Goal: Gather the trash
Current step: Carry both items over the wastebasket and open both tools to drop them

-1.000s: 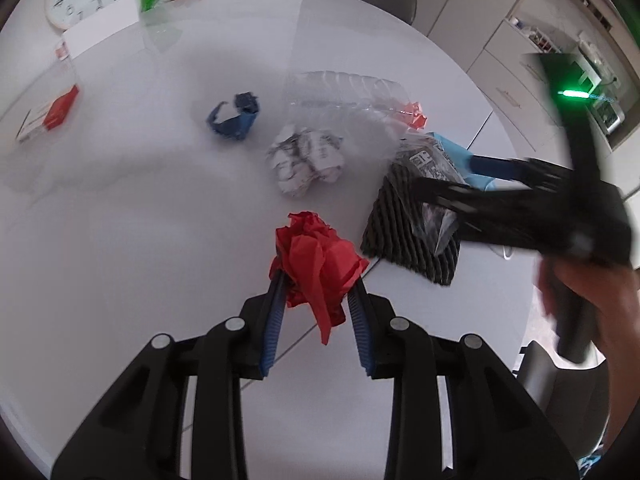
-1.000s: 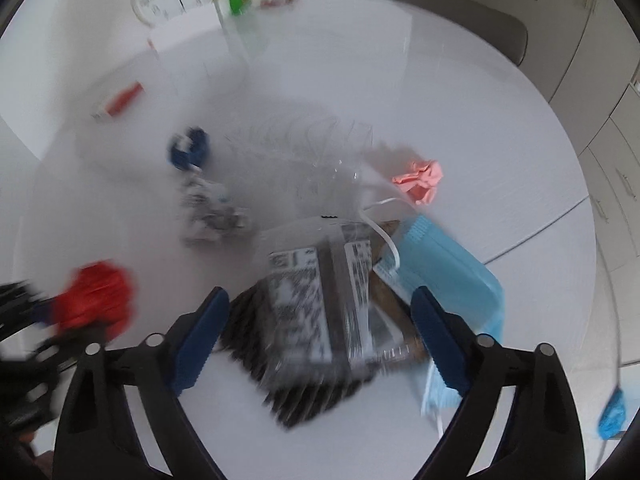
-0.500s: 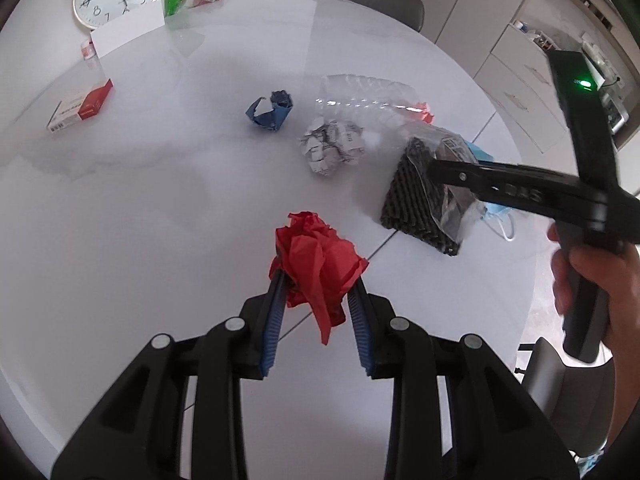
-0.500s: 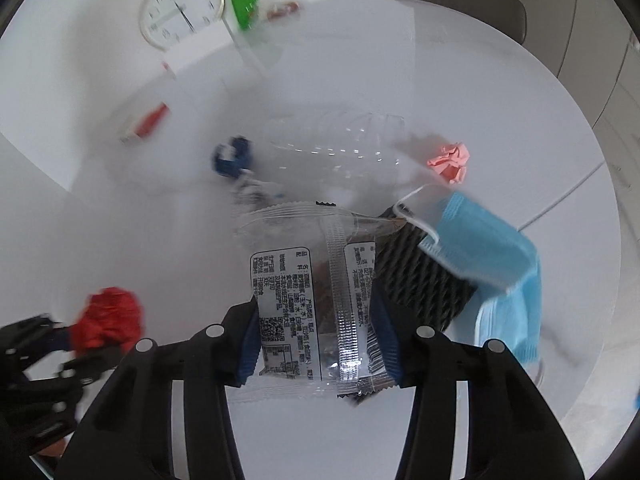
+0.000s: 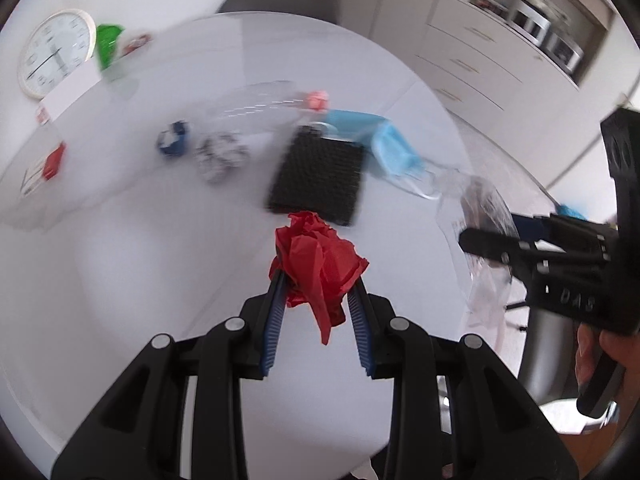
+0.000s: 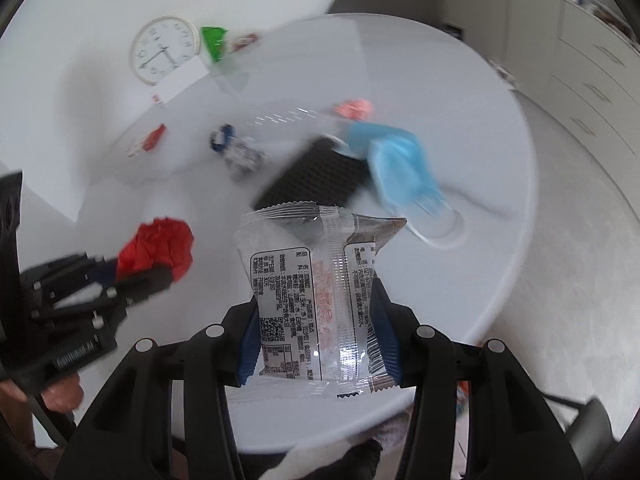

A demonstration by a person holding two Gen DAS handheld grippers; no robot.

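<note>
Left gripper [image 5: 316, 280] clamped on red paper [image 5: 316, 264]; right gripper [image 6: 316, 320] clamped on wrapper [image 6: 316, 288], mask [image 6: 396, 168] at one o'clock.

Crumpled red paper ball [image 5: 316, 264] and clear printed snack wrapper [image 6: 316, 304], each lifted above table.

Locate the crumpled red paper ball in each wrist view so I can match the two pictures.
Left wrist view: the crumpled red paper ball sits at centre, clamped in the left gripper.
Right wrist view: it appears at the left edge, at the tip of that same gripper.
Shared landmark: the black ribbed pad lying on the white round table, beside the blue face mask.
</note>
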